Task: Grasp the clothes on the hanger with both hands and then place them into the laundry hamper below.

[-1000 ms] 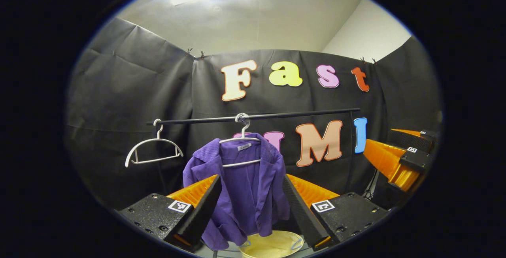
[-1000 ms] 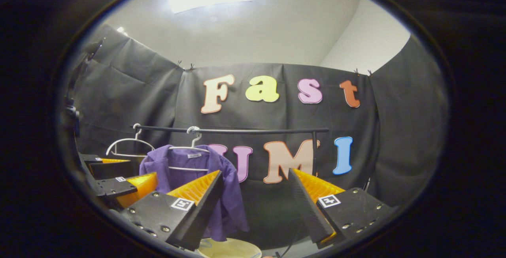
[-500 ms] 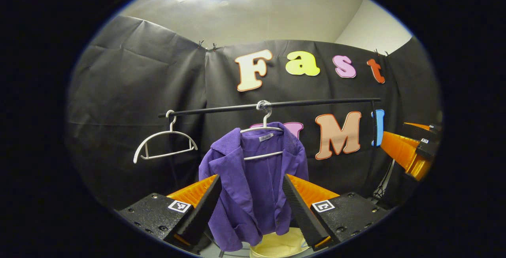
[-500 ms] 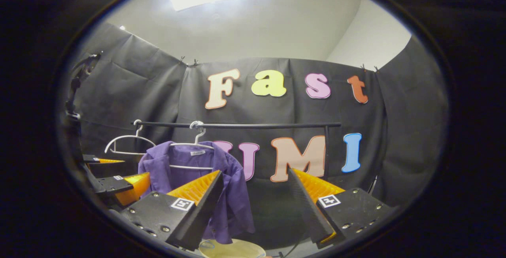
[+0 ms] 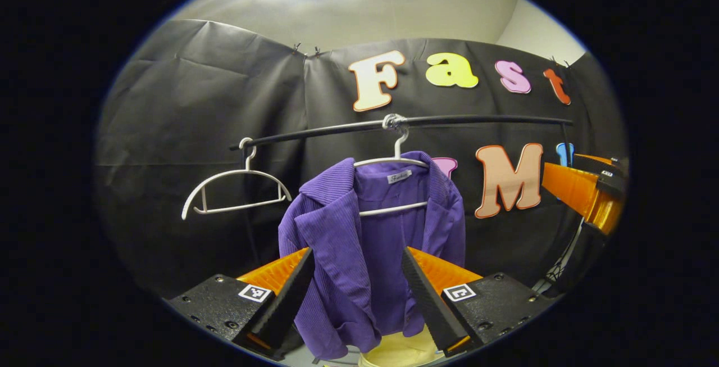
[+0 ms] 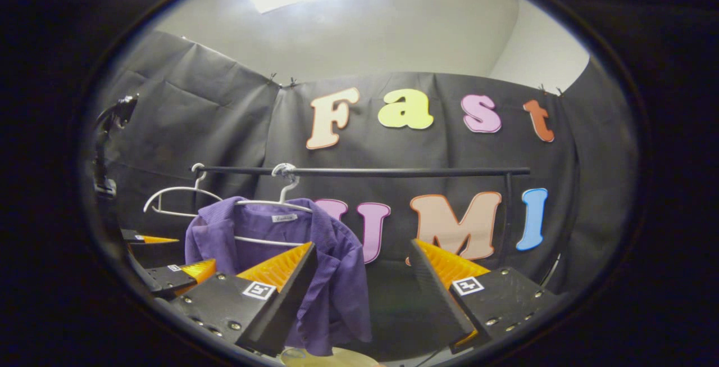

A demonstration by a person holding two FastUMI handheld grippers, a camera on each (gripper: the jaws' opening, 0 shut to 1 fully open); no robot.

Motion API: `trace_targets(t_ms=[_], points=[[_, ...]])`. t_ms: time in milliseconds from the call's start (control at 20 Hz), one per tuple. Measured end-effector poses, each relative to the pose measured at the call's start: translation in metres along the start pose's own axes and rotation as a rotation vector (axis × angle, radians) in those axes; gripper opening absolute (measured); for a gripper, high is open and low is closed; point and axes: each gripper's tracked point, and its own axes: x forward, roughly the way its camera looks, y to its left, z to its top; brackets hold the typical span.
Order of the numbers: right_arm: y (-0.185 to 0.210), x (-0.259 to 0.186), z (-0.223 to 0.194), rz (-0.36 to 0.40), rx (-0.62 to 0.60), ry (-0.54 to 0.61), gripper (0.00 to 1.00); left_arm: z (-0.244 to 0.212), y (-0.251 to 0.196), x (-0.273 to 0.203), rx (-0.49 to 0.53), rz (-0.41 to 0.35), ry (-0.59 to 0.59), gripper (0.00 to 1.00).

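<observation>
We see the black horizontal clothes rail (image 5: 449, 121) spanning the booth, and from it hangs the purple ribbed jacket (image 5: 359, 254) on a white wire hanger (image 5: 393, 181), directly above the pale round laundry hamper (image 5: 401, 350), whose rim is cut off low in the left gripper view. An empty white hanger (image 5: 236, 190) hangs beside it. We judge the jacket soft, light and floppy; taking both shoulders should lift it free. Our left gripper (image 5: 356, 294) frames its front with jaws spread, not touching. Our right gripper (image 6: 362, 294), jaws likewise spread, points past its sleeve. The hamper's depth stays hidden.
</observation>
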Motion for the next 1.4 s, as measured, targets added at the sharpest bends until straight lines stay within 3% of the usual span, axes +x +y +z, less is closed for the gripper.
trace_targets(t_ms=[100, 150, 250, 300, 350, 700, 750, 800, 1050, 1200, 1400], points=[[0.002, 0.022, -0.011, 0.033, 0.006, 0.008, 0.98, -0.007, 0.001, 0.013, 0.007, 0.031, 0.015, 0.92], [0.003, 0.031, -0.016, 0.048, 0.010, 0.012, 0.93, -0.012, 0.002, 0.018, 0.011, 0.048, 0.023, 0.92], [0.009, 0.046, -0.026, 0.083, 0.025, 0.022, 0.94, -0.022, 0.005, 0.027, 0.019, 0.079, 0.042, 0.92], [0.012, 0.052, -0.032, 0.101, 0.030, 0.030, 0.98, -0.025, 0.007, 0.031, 0.022, 0.098, 0.049, 0.92], [0.015, 0.060, -0.039, 0.120, 0.033, 0.038, 0.94, -0.030, 0.008, 0.034, 0.025, 0.111, 0.054, 0.95], [0.032, 0.108, -0.075, 0.212, 0.068, 0.088, 0.98, -0.052, 0.032, 0.076, 0.069, 0.257, 0.080, 0.92], [0.035, 0.116, -0.082, 0.224, 0.068, 0.095, 0.94, -0.053, 0.033, 0.082, 0.069, 0.257, 0.076, 0.93], [0.038, 0.122, -0.088, 0.235, 0.068, 0.104, 0.98, -0.053, 0.036, 0.089, 0.071, 0.269, 0.069, 0.92], [0.057, 0.148, -0.117, 0.265, 0.085, 0.144, 0.98, -0.052, 0.052, 0.097, 0.047, 0.306, 0.071, 0.14], [0.069, 0.170, -0.129, 0.262, 0.084, 0.151, 0.98, -0.051, 0.052, 0.097, 0.045, 0.302, 0.078, 0.04], [0.084, 0.190, -0.143, 0.247, 0.075, 0.163, 0.98, -0.045, 0.054, 0.091, 0.040, 0.299, 0.097, 0.03]])
